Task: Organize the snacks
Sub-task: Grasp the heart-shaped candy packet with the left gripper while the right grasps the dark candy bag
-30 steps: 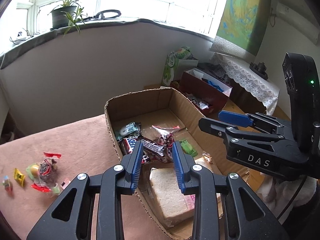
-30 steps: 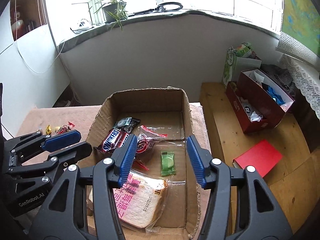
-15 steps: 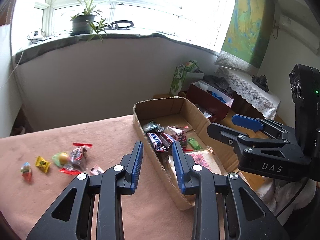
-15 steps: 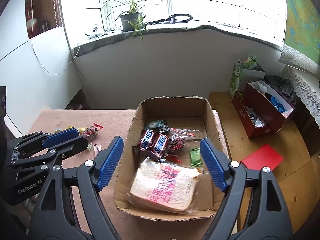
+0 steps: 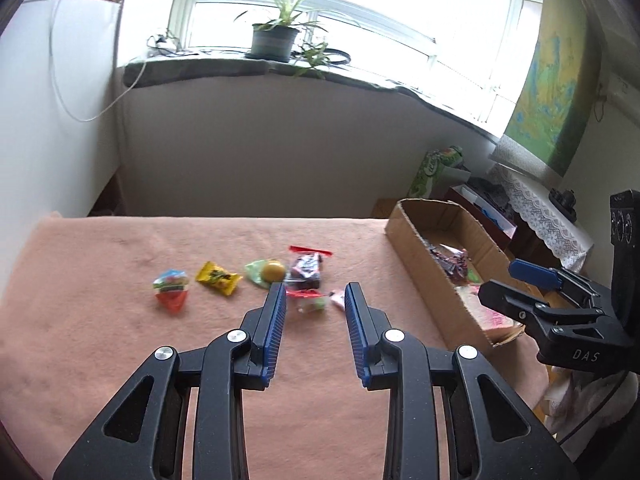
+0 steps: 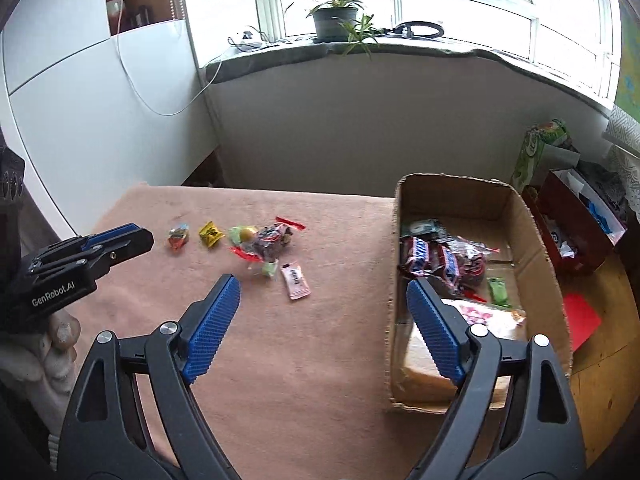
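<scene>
Just ahead of the left gripper (image 5: 314,294), its empty fingers apart, lie loose snacks (image 5: 306,270).

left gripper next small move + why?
Probably ease the left gripper forward and down onto the small green candy lying between its open, empty fingers. Several loose snacks lie on the pink cloth, while the cardboard box already holds others.
</scene>
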A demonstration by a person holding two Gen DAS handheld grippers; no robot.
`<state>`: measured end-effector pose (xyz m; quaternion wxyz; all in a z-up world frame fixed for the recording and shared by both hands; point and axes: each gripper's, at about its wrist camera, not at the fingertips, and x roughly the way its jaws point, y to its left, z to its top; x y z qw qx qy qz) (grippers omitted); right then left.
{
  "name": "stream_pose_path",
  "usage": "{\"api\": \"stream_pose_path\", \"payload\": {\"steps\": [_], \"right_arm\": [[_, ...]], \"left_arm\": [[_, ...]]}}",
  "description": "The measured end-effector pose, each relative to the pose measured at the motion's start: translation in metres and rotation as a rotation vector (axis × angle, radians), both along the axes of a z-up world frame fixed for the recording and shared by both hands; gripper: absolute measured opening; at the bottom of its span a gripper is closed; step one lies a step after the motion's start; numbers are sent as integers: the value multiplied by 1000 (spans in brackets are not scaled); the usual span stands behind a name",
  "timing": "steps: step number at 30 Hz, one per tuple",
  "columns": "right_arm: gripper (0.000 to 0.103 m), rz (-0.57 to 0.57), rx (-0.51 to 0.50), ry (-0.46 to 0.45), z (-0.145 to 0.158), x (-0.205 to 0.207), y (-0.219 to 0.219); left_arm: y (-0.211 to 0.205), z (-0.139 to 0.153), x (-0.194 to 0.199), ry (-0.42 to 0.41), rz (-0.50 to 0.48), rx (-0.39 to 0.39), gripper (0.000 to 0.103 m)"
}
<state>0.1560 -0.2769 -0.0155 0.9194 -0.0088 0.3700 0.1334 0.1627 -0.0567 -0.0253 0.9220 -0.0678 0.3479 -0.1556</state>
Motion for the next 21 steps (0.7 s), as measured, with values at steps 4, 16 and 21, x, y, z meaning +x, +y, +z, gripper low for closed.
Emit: {"api": "stream_pose_path", "payload": {"steps": [4,16,21], "right_arm": [[88,69,-25,-9,-16,-3,34],[88,79,-43,43,-51,31,76],[88,48,-13,80,-57,53,78]], "left_arm": [[36,-9,0,16,65,-3,29],[100,-37,16,60,161,-26,47],[100,-49,32,84,159,-27,47]]}}
